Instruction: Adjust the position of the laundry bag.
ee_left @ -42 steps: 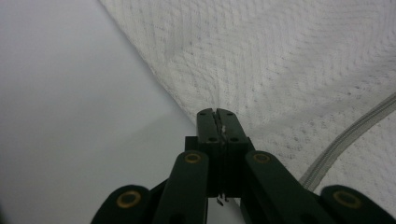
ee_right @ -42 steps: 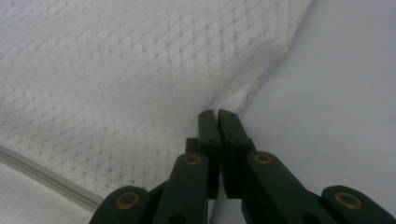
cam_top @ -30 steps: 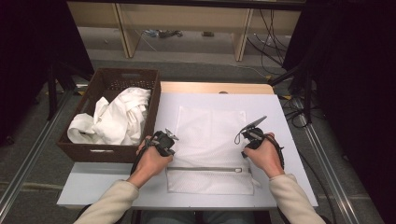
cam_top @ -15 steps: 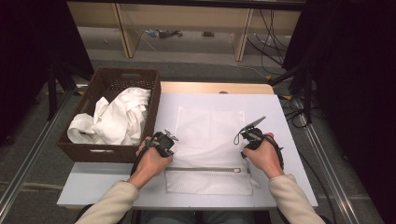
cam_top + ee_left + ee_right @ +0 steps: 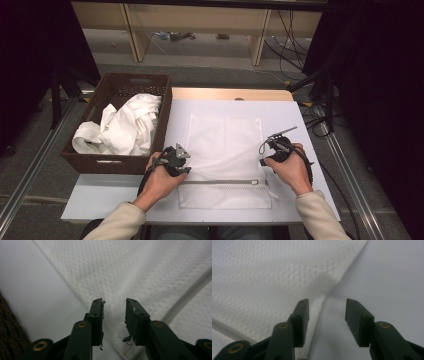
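High view recorded a white mesh bag lying flat at centre frame on the white board, long axis running from top to bottom of the frame, its zipper crossing near the lower end. Left gripper sat at the bag's left edge, right gripper at its right edge. Both sets of jaws had just been opening and stood apart, clamping nothing; the left straddled mesh, the right straddled the bag's edge seam. A brown basket of white cloth stood at left.
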